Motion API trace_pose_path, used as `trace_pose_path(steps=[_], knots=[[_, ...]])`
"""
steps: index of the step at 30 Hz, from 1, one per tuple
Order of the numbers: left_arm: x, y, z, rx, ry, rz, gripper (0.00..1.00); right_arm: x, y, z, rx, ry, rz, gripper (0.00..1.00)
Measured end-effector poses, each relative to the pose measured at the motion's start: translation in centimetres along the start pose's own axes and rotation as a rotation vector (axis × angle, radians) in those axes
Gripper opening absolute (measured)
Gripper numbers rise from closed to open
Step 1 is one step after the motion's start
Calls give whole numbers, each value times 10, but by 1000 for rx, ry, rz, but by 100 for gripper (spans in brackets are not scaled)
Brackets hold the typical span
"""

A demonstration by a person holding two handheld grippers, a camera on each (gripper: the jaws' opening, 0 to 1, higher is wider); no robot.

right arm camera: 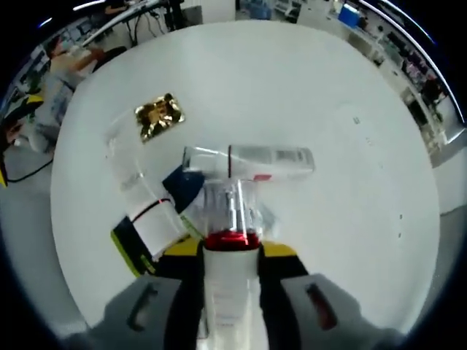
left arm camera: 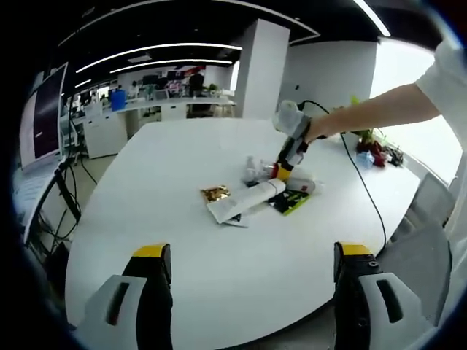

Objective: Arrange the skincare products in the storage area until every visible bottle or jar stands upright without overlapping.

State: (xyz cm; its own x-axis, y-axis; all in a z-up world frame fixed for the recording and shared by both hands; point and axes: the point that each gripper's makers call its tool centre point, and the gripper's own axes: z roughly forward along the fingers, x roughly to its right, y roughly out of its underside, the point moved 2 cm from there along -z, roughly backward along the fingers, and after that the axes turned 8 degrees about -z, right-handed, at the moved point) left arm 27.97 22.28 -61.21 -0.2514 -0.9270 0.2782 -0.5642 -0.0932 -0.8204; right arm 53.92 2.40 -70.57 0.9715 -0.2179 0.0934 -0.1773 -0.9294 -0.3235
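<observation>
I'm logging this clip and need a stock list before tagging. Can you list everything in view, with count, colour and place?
Round white table: one, white, under everything.
Crinkled gold foil sachet: one, gold, lying flat at the pile's edge.
Clear bottle with red band and clear cap: one, held between the right gripper's jaws.
Clear-capped white tube: one, lying flat just beyond the held bottle.
White tube with thin red line: one, lying flat beside the held bottle.
Yellow-green and black flat packet: one, under that tube.
Left gripper: grey with yellow tips, jaws apart, over bare table.
Right gripper: grey with yellow tips, clamped on the bottle.
</observation>
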Motion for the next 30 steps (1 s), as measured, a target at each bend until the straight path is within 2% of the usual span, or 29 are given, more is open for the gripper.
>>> trace_pose_path(steps=[3,8,16,20,25,27,30], knots=[[1,0,0,-2,1,6,90,7,2,-5,32,35,37,28],[4,0,0,-5,11,11,90,18,6,-23,121,108,118,28],[18,-4,4,9,43,-1,89,25,26,-52,286,255,288,28],[22,-8,4,13,51,15,89,26,40,-69,388,369,407,28],[22,-16,3,27,51,30,89,20,61,-90,510,547,562,28],[22,-18,3,30,50,39,89,13,71,-97,544,611,627,28],[24,-20,2,33,53,45,89,3,84,-104,572,692,679,28]])
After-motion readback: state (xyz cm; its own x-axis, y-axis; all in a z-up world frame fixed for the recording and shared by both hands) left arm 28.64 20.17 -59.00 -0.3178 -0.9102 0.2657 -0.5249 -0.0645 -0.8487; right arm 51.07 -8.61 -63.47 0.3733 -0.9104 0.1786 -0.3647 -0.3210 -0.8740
